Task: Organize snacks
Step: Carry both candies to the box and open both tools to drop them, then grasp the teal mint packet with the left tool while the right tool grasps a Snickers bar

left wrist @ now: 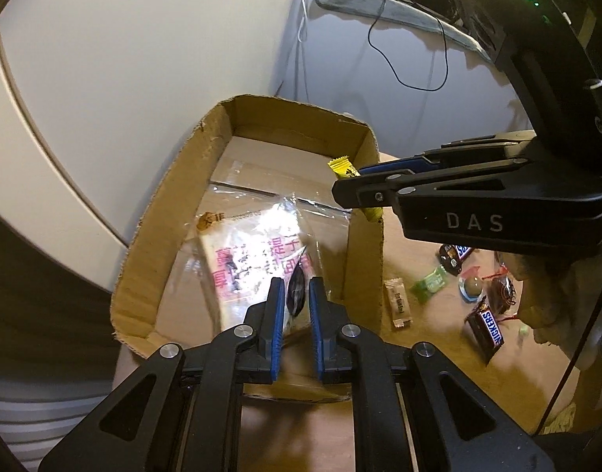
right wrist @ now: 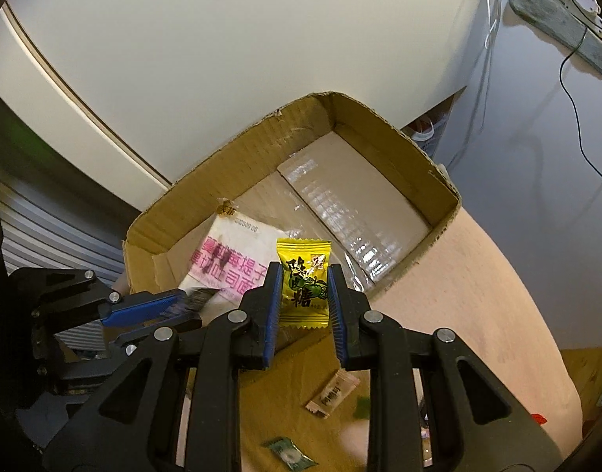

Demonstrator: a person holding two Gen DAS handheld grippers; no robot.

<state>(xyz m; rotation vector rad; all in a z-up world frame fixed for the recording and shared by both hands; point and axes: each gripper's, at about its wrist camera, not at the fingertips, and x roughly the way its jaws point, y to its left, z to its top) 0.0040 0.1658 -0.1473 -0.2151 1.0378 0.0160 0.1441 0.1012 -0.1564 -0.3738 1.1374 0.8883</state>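
Note:
An open cardboard box (left wrist: 175,196) (right wrist: 395,129) stands on the table. A clear bag of sliced bread with pink lettering (left wrist: 246,259) (right wrist: 238,259) lies in its near end. My left gripper (left wrist: 297,295) is shut on a dark flap of that bag's wrapper, just over the box's near wall. My right gripper (right wrist: 305,291) is shut on a small yellow candy packet (right wrist: 305,279), held above the box's near right wall. The packet (left wrist: 342,169) also shows in the left wrist view, at the tip of the right gripper (left wrist: 352,192).
Loose snacks lie on the table right of the box: two Snickers bars (left wrist: 486,330), a green candy (left wrist: 431,283), a tan sachet (left wrist: 397,303) (right wrist: 332,393), and a green mint packet (right wrist: 289,448). White wall and cables stand behind the box.

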